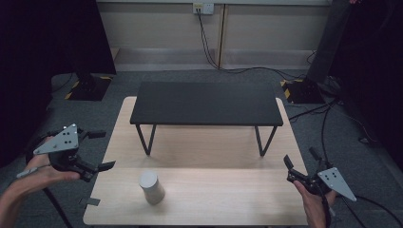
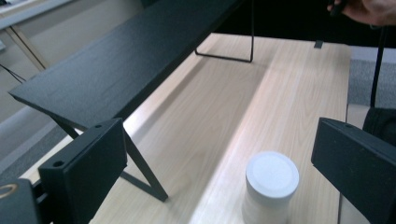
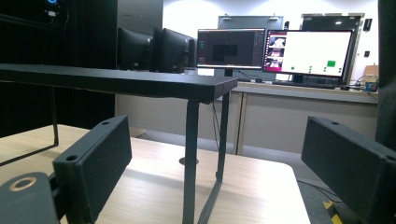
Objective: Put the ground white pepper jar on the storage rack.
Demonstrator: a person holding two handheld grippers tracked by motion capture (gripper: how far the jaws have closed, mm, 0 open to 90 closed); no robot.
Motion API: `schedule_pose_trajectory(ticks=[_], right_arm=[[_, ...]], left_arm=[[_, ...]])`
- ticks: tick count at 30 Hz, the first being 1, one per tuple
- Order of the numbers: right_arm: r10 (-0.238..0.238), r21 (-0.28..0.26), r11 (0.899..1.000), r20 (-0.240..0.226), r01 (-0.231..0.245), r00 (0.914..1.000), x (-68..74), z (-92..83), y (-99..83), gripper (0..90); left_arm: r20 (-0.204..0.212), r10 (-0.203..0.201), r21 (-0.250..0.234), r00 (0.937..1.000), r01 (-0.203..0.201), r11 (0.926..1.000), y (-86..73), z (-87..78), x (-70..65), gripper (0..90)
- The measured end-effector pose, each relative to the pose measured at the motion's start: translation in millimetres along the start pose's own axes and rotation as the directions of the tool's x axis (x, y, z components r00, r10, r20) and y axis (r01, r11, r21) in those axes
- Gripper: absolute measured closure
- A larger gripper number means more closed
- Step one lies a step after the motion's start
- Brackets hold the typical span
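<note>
My left claw (image 1: 97, 151) hangs wide open, empty, near the white cylinder (image 1: 151, 186) standing upright on the tabletop (image 1: 237, 190); right claw (image 1: 300, 163) wide too. It looks light, rigid, smooth: I'd grip its sides mid-height

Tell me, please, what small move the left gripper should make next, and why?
Probably ease the left gripper forward and down so its open jaws straddle the white cylinder. The cylinder stands upright and untouched on the wooden table, in front of the black shelf. In the left gripper view it sits low between the spread jaws, a little toward the right one. The right gripper is farther away.
</note>
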State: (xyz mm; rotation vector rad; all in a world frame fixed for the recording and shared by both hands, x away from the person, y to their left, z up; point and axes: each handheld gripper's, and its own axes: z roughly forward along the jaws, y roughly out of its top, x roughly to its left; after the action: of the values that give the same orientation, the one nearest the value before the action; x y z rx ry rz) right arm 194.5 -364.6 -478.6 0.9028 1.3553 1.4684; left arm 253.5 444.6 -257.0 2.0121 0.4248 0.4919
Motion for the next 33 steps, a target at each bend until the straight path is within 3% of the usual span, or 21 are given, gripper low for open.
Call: schedule_pose_trajectory(ticks=[6, 15, 20, 25, 27, 33], right_arm=[[-0.002, -0.003, 1.0, 0.001, 0.002, 1.0, 0.1, -0.2, 0.3, 8.3], [-0.005, -0.002, 1.0, 0.003, 0.005, 1.0, 0.2, 0.1, 0.7, 8.3], [-0.005, -0.004, 1.0, 0.007, 0.005, 1.0, 0.1, -0.4, 0.8, 8.4], [-0.006, -0.006, 1.0, 0.011, 0.006, 0.9999, 0.3, -0.9, 0.9, 8.4], [-0.004, -0.008, 1.0, 0.01, 0.004, 0.9999, 0.5, -1.1, 1.1, 8.4], [-0.003, -0.008, 1.0, 0.012, 0.003, 0.9999, 0.4, -1.3, 1.1, 8.4]], left_arm=[[0.011, 0.004, 0.058, 0.9999, -0.004, 0.9983, 3.3, 5.1, 0.8, 2.6], [0.045, 0.014, 0.15, 0.9989, -0.021, 0.9885, 3.8, 22.8, 0.3, 3.1], [0.05, 0.027, 0.172, 0.9984, -0.035, 0.9845, 1.3, 33.8, -3.5, 3.4], [0.068, 0.013, 0.172, 0.9976, -0.025, 0.9848, -2.9, 42.3, -3.4, 3.7], [0.095, 0.011, 0.188, 0.9954, -0.028, 0.9818, -3.5, 50.7, -2.7, 3.7], [0.123, 0.008, 0.211, 0.9924, -0.034, 0.977, -4.0, 64.6, -3.9, 3.9]])
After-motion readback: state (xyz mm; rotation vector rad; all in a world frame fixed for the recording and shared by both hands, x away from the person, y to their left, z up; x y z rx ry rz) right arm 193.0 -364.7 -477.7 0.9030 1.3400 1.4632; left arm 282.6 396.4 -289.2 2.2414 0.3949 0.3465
